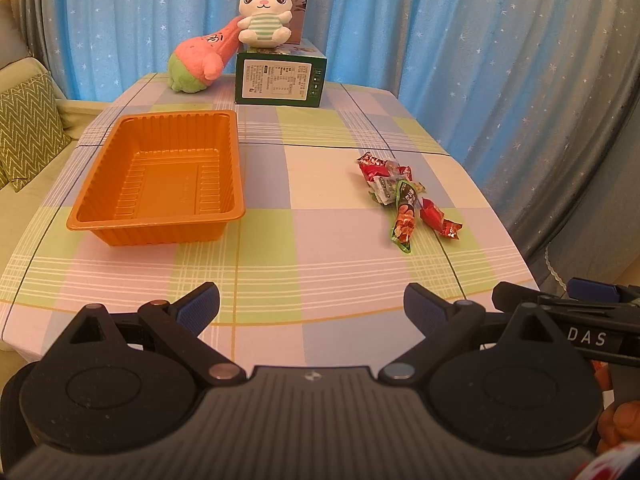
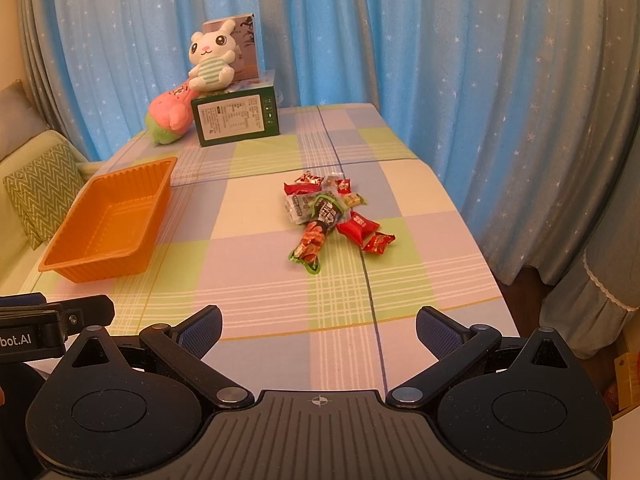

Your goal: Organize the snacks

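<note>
An empty orange plastic tray [image 1: 100,216] [image 2: 68,262] sits on the left of the checked tablecloth. A small pile of wrapped snacks [image 1: 404,192] [image 2: 332,216] lies on the right half, with a long green-edged packet [image 1: 405,216] [image 2: 316,236] and red candy wrappers [image 1: 440,218] [image 2: 358,227]. My left gripper [image 1: 312,308] is open and empty above the table's near edge, in front of the tray and well short of the snacks. My right gripper [image 2: 319,330] is open and empty above the near edge, in line with the pile.
A green box [image 1: 280,80] [image 2: 236,120] stands at the far edge with a white bunny plush [image 1: 264,12] [image 2: 210,62] on it and a pink-green plush [image 1: 198,62] [image 2: 168,116] beside it. Blue curtains hang behind. A sofa with a cushion [image 1: 24,136] is left.
</note>
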The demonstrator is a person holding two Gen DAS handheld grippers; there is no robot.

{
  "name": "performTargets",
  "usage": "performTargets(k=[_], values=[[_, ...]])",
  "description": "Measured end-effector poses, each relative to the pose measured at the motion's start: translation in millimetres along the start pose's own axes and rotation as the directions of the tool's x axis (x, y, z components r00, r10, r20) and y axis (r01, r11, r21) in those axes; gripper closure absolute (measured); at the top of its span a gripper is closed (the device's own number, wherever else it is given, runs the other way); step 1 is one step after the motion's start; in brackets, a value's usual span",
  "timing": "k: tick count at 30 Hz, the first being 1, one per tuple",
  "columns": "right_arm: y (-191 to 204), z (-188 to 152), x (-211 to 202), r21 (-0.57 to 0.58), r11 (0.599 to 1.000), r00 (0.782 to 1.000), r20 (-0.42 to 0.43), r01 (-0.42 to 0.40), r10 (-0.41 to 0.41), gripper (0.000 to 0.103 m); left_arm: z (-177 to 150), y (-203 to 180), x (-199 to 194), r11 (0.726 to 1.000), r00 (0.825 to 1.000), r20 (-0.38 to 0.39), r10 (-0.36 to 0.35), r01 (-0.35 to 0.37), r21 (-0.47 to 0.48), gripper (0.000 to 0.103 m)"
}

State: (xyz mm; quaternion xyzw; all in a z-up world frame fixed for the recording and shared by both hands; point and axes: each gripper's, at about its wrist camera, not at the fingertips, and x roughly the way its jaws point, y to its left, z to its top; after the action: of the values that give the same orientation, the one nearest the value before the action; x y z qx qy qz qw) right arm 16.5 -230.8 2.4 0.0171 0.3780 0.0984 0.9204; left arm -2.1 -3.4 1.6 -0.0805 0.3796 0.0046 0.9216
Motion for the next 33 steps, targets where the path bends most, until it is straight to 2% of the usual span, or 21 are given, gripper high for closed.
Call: performTargets(k=[10,16,24,28,33], values=[[-2,1,1,0.008,1.000,1.000,0.006,0.000,0.000,0.001,2,-3,3,1.000,1.000,-0.007,-0.008,0.008,-0.005,0.005],[-26,11,5,0.037,0.999,0.999,0.043,0.022,-0.024,0.001,9,-6,18,0.999,0.999,-0.027,-0.035,0.035,-0.005,0.005],[-65,30,24,0.043,0.999,0.996,0.083,0.020,-0.024,0.001,28,-25,61,0.996,0.995,-0.052,-0.081,0.083,0.023,0.008],[-86,36,43,0.065,0.998,0.997,0.078,0.019,-0.024,0.001,41,-38,89,0.991,0.991,-0.055,-0.125,0.128,0.041,0.013],[-106,38,73,0.093,0.996,0.998,0.060,0.018,-0.024,0.001,54,-60,132,0.974,0.980,-0.057,-0.193,0.198,0.106,0.019]])
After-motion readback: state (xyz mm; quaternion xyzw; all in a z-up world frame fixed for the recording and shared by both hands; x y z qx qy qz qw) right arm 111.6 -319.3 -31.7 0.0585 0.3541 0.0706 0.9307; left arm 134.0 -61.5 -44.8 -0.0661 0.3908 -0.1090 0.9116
